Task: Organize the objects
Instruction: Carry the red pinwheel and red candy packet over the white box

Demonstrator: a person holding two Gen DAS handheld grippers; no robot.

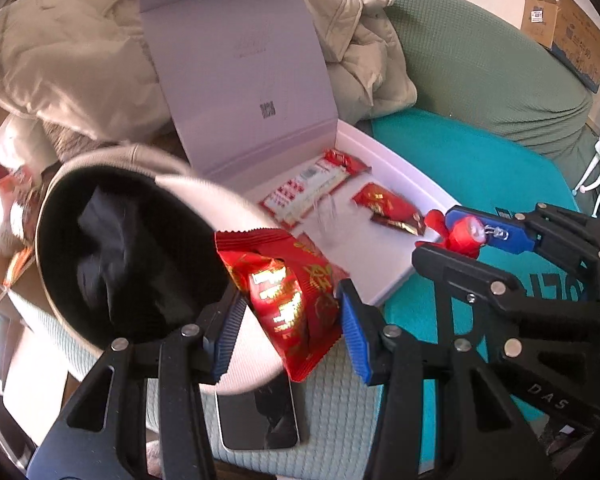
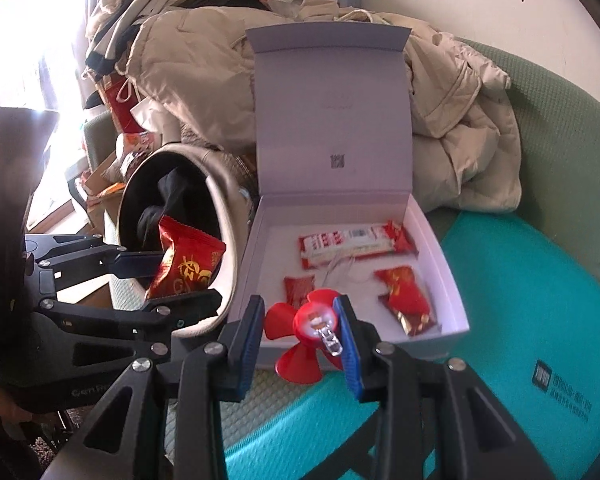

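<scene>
Left gripper (image 1: 290, 332): narrowly parted, its blue pads clenched on one red snack packet (image 1: 288, 300), held in the air just in front of the hat; the packet's lower corner hangs below the pads.
Right gripper (image 2: 300, 338): narrowly parted, clamped on one small red fan (image 2: 310, 328) by its round hub; three blades show, and a clear clip sticks out of the hub.
Phone (image 1: 260, 420): one, dark screen up, on the pale quilted cushion below the left gripper, partly covered by the packet and the hat's rim.
Hat (image 1: 140, 248): one, cream outside, dark inside, lying on its side with dark cloth in it; blurred.
White box (image 2: 452, 280): one, open, lid standing upright, resting on the teal cushion (image 2: 520, 300) just beyond the fan.
Box contents: one long red-and-white bar wrapper (image 2: 356, 246) at the back, two small red packets (image 2: 406, 300) nearer, and a faint clear thing between them, too blurred to name.
Beige jacket (image 2: 196, 80): one, heaped behind the box on the green sofa (image 2: 560, 140).
Cardboard box (image 1: 564, 28): one, far right, cut off by the edge.
</scene>
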